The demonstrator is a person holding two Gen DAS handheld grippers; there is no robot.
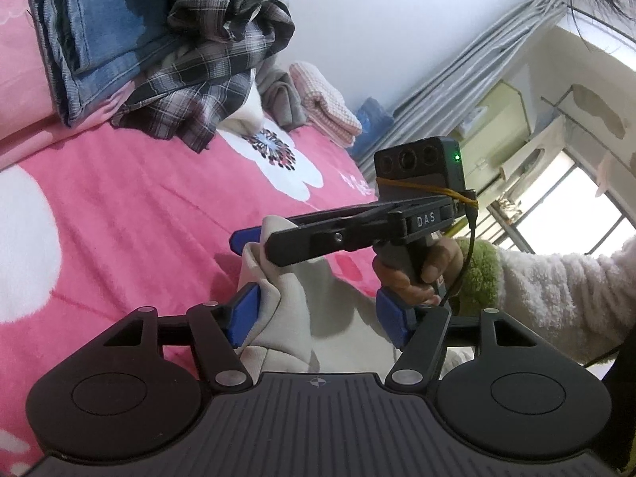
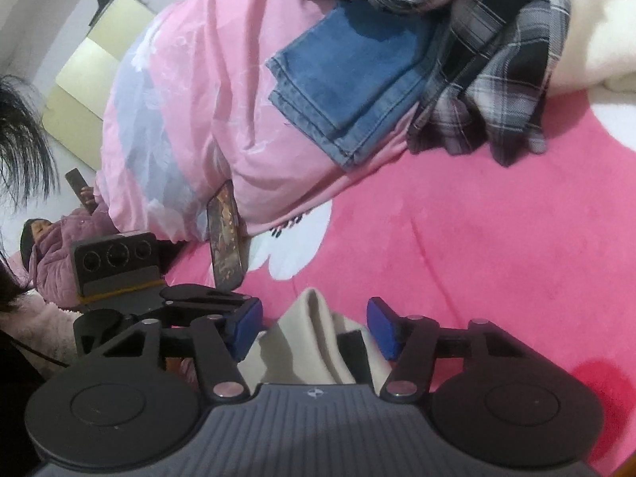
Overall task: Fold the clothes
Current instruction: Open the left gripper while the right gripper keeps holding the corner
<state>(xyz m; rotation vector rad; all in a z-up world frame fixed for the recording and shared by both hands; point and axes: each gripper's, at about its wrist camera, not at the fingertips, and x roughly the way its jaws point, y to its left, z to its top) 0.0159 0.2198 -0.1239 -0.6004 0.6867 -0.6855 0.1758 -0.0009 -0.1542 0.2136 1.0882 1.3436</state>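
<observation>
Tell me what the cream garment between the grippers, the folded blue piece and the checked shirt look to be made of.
Cream garment: soft matte knit, probably cotton jersey or fleece; thick rounded folds.
Folded blue piece: denim, by its faded weave and stitched hems.
Checked shirt: thin woven plaid, perhaps flannel; it crumples loosely.

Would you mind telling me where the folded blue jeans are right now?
The folded blue jeans lie at the far side of the bed on the pale pink quilt, with the crumpled plaid shirt overlapping their edge; the left wrist view shows them top left.

Home bedroom, pink flowered bedspread [image 1: 159, 214], curtained window [image 1: 564, 206]
</observation>
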